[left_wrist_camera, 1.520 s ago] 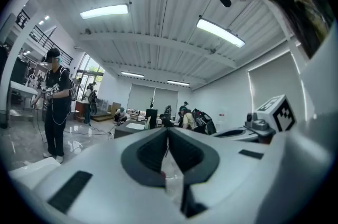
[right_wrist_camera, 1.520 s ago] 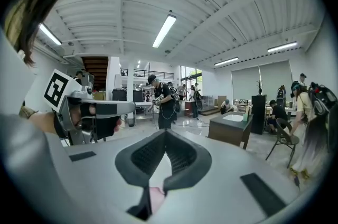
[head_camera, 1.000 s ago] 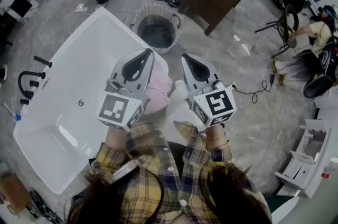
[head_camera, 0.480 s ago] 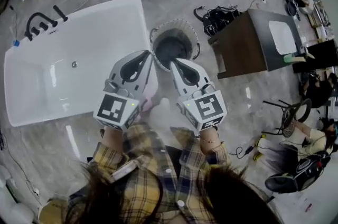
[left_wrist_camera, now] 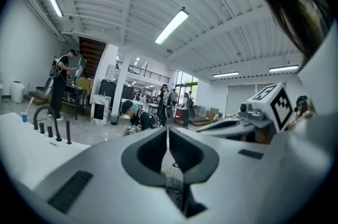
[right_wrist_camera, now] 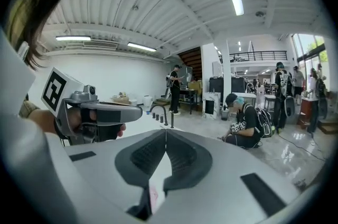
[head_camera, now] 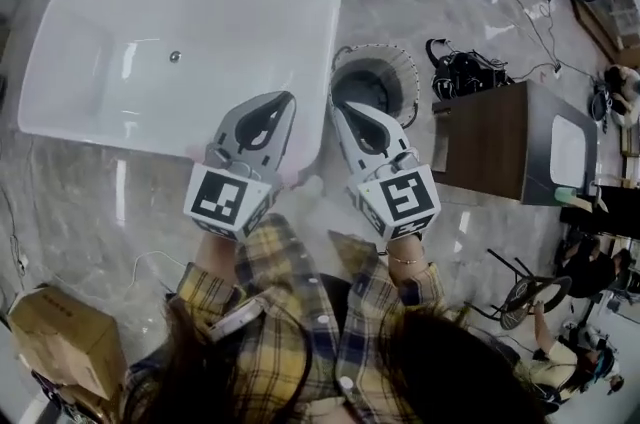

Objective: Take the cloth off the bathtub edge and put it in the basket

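Our glossy grey marbled floor (head_camera: 100,202) and its load

On it we see a long white bathtub (head_camera: 230,22), a round wire basket (head_camera: 408,82) just beside its end, a dark brown wooden cabinet (head_camera: 490,147), a black fabric bag (head_camera: 462,72), and a brown cardboard box (head_camera: 65,337) well apart.

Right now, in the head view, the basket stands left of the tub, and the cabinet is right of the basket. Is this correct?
Not quite. The head view shows the basket standing right of the tub, at its end, not left of it. The cabinet is indeed right of the basket.
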A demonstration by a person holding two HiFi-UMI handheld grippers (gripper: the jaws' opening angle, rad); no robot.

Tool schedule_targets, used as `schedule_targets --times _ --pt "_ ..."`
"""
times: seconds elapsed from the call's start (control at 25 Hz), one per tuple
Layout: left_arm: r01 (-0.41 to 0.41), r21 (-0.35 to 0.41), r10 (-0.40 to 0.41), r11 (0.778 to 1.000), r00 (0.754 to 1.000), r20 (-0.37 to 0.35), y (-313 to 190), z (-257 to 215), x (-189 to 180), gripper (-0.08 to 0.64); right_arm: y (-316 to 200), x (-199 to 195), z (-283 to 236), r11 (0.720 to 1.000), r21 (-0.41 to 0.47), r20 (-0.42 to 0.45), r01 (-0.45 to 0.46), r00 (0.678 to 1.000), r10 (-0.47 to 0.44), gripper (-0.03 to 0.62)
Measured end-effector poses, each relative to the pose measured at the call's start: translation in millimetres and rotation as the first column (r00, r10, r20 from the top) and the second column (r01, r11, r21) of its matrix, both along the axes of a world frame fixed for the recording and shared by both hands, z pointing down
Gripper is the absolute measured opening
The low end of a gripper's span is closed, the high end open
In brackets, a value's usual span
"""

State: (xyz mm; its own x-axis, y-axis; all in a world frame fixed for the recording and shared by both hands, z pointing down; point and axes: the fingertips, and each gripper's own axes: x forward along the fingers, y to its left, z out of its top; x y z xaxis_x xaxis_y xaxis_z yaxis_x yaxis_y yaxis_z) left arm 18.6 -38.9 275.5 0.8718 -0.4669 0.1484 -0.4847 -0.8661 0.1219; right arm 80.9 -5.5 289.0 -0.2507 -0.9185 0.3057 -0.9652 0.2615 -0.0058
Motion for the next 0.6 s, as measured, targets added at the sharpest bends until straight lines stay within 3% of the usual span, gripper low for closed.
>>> schedule_targets --times 0.6 --pt "0.202 -0.042 -0.199 0.979 0.978 0.070 -24.7 42.2 -111.8 0.025 -29.1 -75.5 41.3 0.992 -0.060 0.004 0.109 0.994 -0.109 0.015"
